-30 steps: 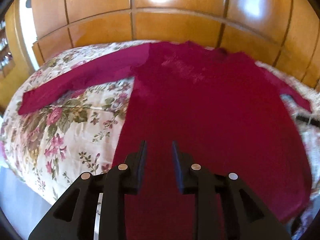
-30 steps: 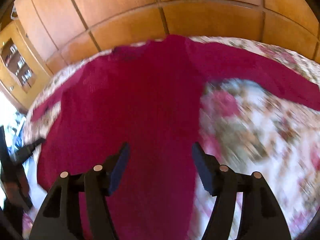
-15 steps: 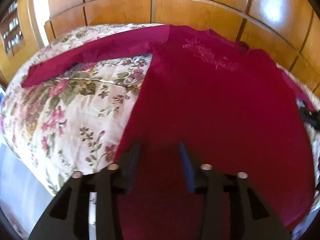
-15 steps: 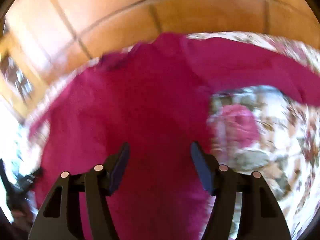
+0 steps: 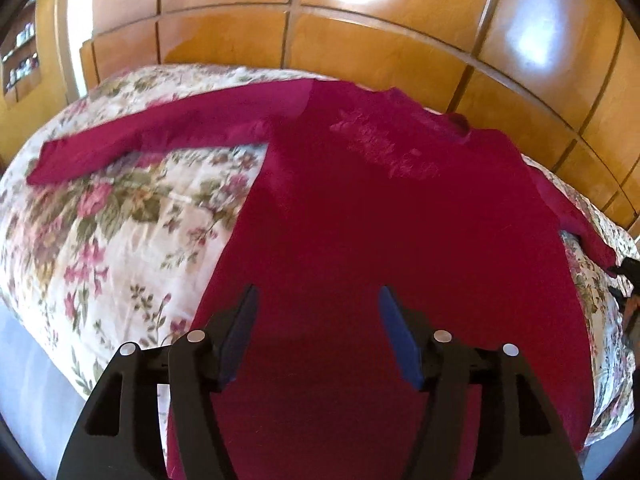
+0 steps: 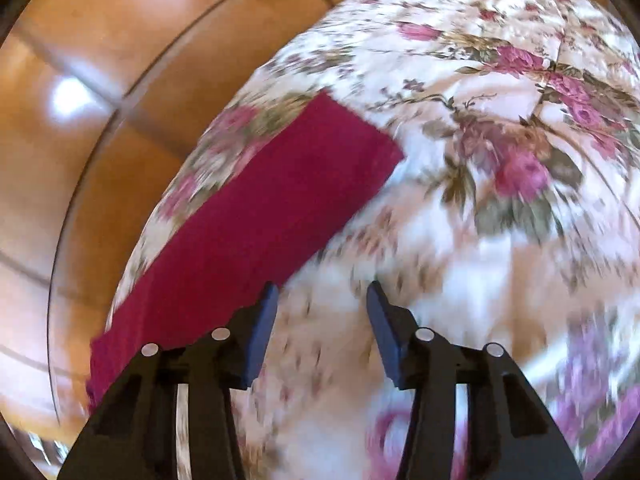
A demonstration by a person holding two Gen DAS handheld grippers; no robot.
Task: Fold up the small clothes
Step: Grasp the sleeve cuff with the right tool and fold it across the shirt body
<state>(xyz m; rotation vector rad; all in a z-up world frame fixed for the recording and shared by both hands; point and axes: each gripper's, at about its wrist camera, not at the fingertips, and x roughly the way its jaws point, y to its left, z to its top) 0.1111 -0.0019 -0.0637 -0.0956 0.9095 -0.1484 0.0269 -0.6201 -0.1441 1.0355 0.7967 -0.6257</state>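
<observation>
Dark red long-sleeved top (image 5: 380, 240) lies flat, front up, on the bed w/ the cream floral quilt (image 5: 120, 232), neck toward the orange wood-panelled wall (image 5: 360, 40) and hem toward the near edge. Both sleeves stretch straight out to the sides, so the garment is spread full width, prob. so sleeves can be folded in first.

Left tongs (image 5: 316, 296) hang over the lower body of the top, nr the hem, jaws wide apart w/ nothing between them; whether the tips touch the cloth I can't tell.

Right tongs (image 6: 322, 292) are also parted and empty, pointed at bare quilt just beside the red sleeve (image 6: 260, 216), whose cuff end lies up and ahead of them. View is motion-blurred. Judging by that aim, the sleeve is the likely next pick, w/ the left tongs placed to pin or take the hem. No fold made yet.
</observation>
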